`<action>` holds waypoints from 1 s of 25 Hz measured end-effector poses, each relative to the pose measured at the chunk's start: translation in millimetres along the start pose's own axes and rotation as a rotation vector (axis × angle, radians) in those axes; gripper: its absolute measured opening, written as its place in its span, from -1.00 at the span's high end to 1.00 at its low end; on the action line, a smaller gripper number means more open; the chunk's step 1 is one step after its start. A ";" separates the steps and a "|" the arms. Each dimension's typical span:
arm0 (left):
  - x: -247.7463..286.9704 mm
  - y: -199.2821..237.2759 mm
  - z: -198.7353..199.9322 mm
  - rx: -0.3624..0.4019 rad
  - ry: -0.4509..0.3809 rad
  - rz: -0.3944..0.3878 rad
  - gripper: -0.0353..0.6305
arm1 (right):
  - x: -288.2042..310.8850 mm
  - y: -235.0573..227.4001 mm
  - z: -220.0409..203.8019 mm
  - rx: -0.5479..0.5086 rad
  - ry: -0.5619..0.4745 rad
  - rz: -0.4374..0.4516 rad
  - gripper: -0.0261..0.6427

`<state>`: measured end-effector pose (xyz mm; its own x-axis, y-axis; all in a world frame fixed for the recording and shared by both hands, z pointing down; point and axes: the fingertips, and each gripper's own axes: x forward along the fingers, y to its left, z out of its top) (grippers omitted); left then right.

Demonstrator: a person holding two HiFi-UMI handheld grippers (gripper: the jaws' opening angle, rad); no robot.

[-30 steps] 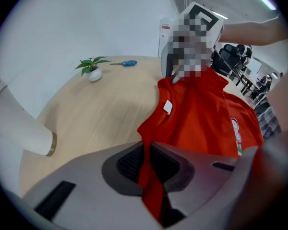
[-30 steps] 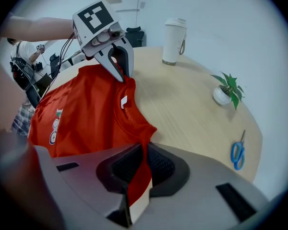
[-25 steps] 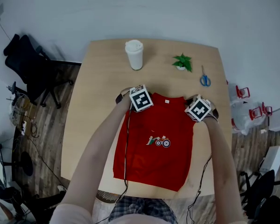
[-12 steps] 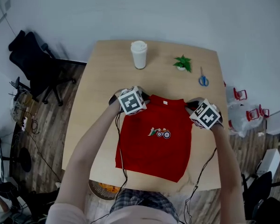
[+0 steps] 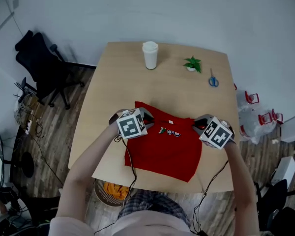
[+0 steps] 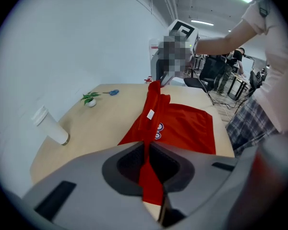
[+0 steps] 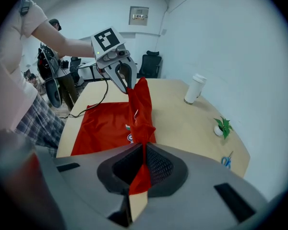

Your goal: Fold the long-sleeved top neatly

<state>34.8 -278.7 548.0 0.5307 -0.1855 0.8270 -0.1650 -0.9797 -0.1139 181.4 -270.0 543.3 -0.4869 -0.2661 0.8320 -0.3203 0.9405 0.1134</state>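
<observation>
Head view: the left gripper [image 5: 143, 116] is seen closed on one shoulder of the red top [image 5: 164, 149], and the right gripper [image 5: 200, 124] is closed on the other shoulder. The collar edge is held up between them, above the table [image 5: 113, 82], while the lower part of the garment lies flat near the person's edge. At the far end a white lidded cup [image 5: 150, 55] stands upright; its contents cannot be seen. Near it a small white pot with a green plant [image 5: 192, 64] is placed, with blue-handled scissors [image 5: 213, 78] just beyond. On the floor, partly hidden under the near table edge, a round basket [image 5: 110, 193] is visible with something orange inside.

Left gripper view: the jaws are shut narrowly, and a fold of red fabric is pinched between the pads [image 6: 156, 164]. From there the cloth is drawn taut to the other gripper, and a white neck label is shown on it. The printed front is spread on the tabletop below.

Right gripper view: the jaws are likewise pressed together on a strip of red cloth, which is stretched up to the opposite gripper. The cup, the potted plant and the scissors are seen along the table's far side, well apart from the garment.
</observation>
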 end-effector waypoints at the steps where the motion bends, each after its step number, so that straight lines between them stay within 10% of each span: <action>1: -3.2 -11.2 -2.6 0.005 0.005 -0.009 0.79 | -2.6 11.0 -0.7 -0.008 0.007 0.015 0.83; 25: 20.3 -205.0 -90.3 -0.063 0.125 -0.185 0.79 | 44.1 230.4 -75.1 -0.129 0.173 0.312 0.83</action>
<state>4.3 -74.9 637.8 0.4505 0.0119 0.8927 -0.1278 -0.9887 0.0777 147.2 -49.1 646.9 -0.3968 0.0666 0.9155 -0.0682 0.9925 -0.1017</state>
